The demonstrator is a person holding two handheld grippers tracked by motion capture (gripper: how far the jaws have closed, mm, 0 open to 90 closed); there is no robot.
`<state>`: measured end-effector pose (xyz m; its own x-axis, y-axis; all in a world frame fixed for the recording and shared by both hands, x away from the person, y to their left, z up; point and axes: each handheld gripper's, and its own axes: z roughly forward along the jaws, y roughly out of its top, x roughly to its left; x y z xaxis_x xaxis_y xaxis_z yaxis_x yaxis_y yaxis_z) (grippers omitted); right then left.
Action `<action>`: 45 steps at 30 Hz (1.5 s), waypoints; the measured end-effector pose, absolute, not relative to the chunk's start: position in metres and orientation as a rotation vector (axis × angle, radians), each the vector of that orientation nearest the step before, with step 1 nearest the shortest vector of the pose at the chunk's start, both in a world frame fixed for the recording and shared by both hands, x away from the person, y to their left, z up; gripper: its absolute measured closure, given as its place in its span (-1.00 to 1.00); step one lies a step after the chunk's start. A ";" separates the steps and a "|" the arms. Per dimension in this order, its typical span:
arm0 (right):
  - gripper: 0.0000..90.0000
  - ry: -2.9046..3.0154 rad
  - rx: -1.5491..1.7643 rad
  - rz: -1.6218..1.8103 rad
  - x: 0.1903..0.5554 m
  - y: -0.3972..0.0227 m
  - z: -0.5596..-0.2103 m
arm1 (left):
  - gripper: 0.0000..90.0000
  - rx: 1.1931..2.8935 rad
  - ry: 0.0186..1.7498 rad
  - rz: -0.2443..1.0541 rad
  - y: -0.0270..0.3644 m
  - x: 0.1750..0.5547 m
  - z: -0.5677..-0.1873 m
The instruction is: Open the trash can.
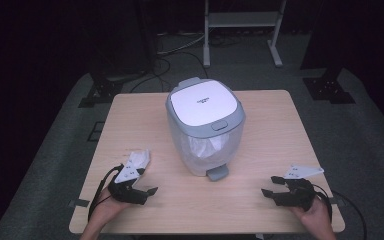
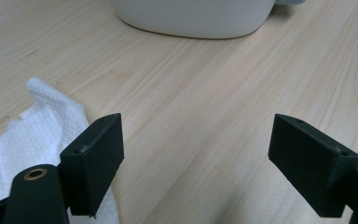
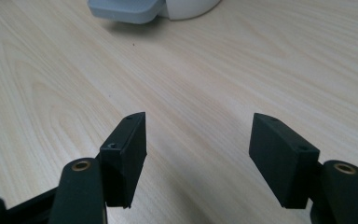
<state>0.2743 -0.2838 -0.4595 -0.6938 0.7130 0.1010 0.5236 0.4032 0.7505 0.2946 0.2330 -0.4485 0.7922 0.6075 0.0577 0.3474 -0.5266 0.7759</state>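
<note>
A white pedal bin (image 1: pixel 205 127) with a grey rim, a shut lid and a grey foot pedal (image 1: pixel 217 173) stands in the middle of the wooden table (image 1: pixel 260 165). A crumpled white paper towel (image 1: pixel 139 159) lies left of the bin. My left gripper (image 1: pixel 148 190) rests low over the table just in front of the towel, jaws open and empty; in the left gripper view the towel (image 2: pixel 32 135) lies beside and under the left jaw. My right gripper (image 1: pixel 271 186) sits at the front right, open and empty, pointing toward the pedal (image 3: pixel 126 9).
The bin's base (image 2: pixel 196 18) is a short way ahead of the left gripper. A metal stand (image 1: pixel 242 30) and cables lie on the dark floor behind the table. Bare tabletop stretches between the two grippers.
</note>
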 end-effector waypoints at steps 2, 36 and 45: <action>-0.21 2.423 1.093 1.182 0.276 -0.285 -0.457 | -0.62 2.170 0.708 0.413 0.233 0.295 -0.448; -0.19 2.513 0.985 1.209 0.298 -0.269 -0.368 | -0.62 2.153 0.718 0.410 0.238 0.294 -0.447; -0.19 2.523 0.933 1.189 0.302 -0.261 -0.345 | -0.62 2.153 0.721 0.413 0.239 0.293 -0.447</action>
